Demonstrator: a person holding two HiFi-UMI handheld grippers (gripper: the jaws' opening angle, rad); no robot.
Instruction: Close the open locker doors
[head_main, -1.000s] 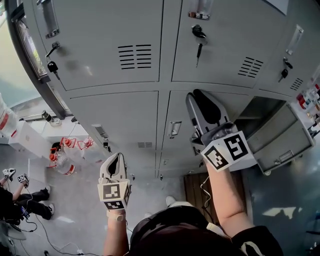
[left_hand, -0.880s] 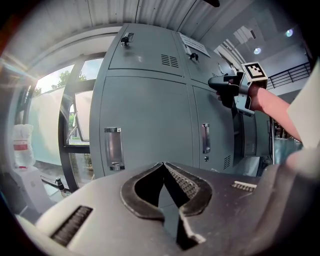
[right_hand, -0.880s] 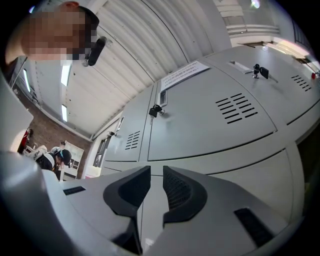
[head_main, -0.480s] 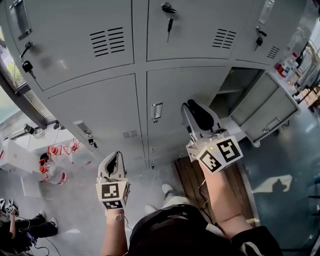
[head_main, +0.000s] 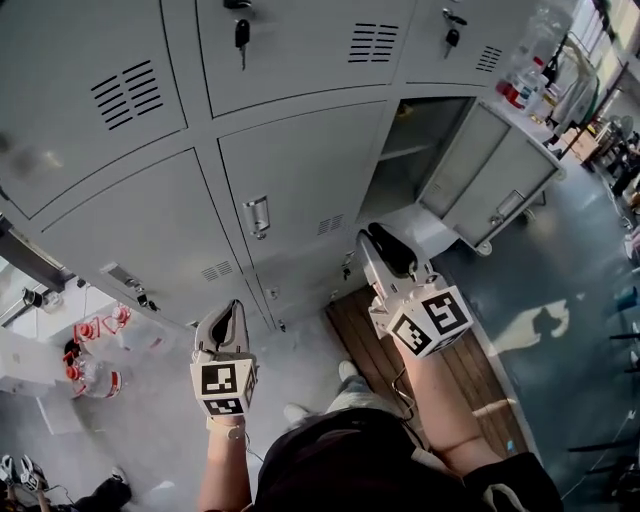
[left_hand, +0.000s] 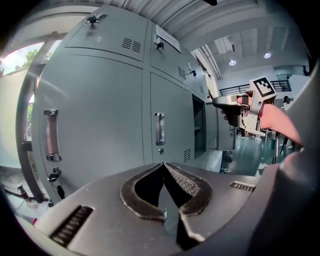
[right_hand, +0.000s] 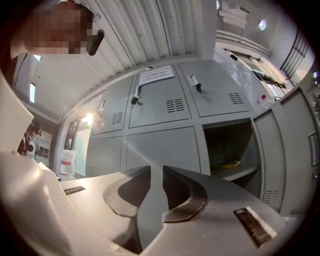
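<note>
A wall of grey lockers (head_main: 290, 170) fills the head view. One lower locker (head_main: 408, 150) at the right stands open, and its door (head_main: 490, 185) is swung out to the right. In the right gripper view the open compartment (right_hand: 227, 145) shows a shelf with something yellow (right_hand: 226, 164) on it. My right gripper (head_main: 372, 240) hangs in front of the closed door left of that opening, jaws slightly apart and empty (right_hand: 156, 170). My left gripper (head_main: 233, 306) is lower left, shut on nothing (left_hand: 163, 164), pointing at closed doors.
Keys (head_main: 242, 35) hang from the locks of the upper lockers. A wooden board (head_main: 450, 370) lies on the floor under the open locker. Red-capped bottles (head_main: 85, 355) stand on the floor at left. A cluttered shelf (head_main: 535, 80) is at far right.
The view has swung to the right, so the lockers have slid left and the open locker sits nearer the middle. Both grippers keep their jaw state; the right one sits a little lower.
</note>
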